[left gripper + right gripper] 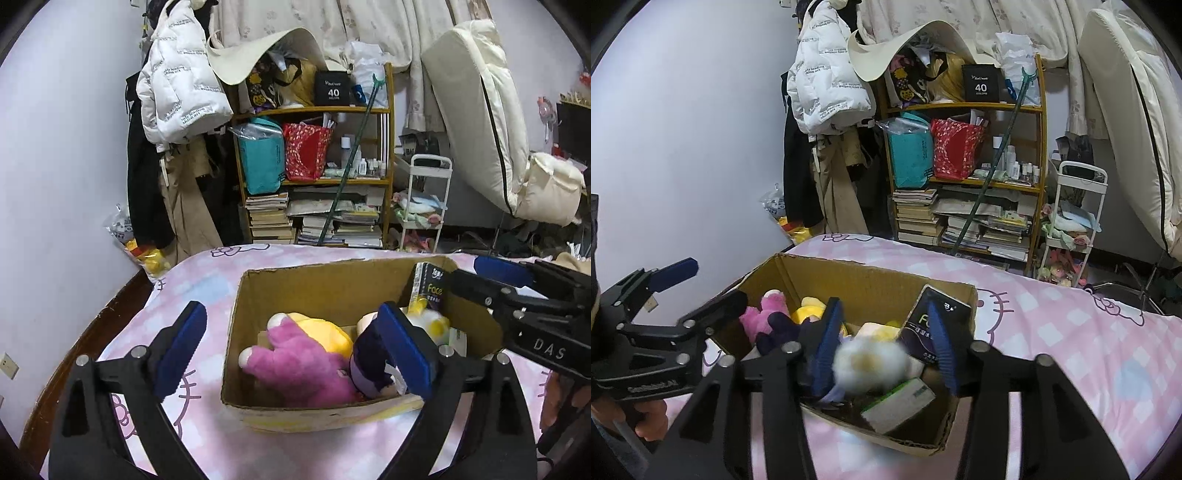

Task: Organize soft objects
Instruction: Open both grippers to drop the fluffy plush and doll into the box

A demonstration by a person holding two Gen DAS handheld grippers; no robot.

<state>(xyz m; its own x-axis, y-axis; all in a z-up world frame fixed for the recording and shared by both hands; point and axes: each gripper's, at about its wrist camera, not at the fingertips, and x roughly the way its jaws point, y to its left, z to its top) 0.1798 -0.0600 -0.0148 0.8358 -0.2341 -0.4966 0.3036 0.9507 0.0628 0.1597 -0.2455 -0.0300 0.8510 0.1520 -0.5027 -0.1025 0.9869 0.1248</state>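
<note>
Over the cardboard box [871, 273] on the pink bedspread [1071, 332], the right gripper [882, 350] hangs with jaws spread around a blurred white-and-yellow plush [868, 363]. Left gripper [291, 347] jaws are spread wide, one finger inside the box beside the pink plush [295, 358].

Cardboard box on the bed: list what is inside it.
The cardboard box holds a pink plush, a yellow plush, a purple plush, a fluffy white-and-yellow toy, a dark tissue pack and a green-edged pack. Anything beneath them is hidden.

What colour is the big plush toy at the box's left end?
Pink plush toy, with white-tipped paws; clearest in the left wrist view.
</note>
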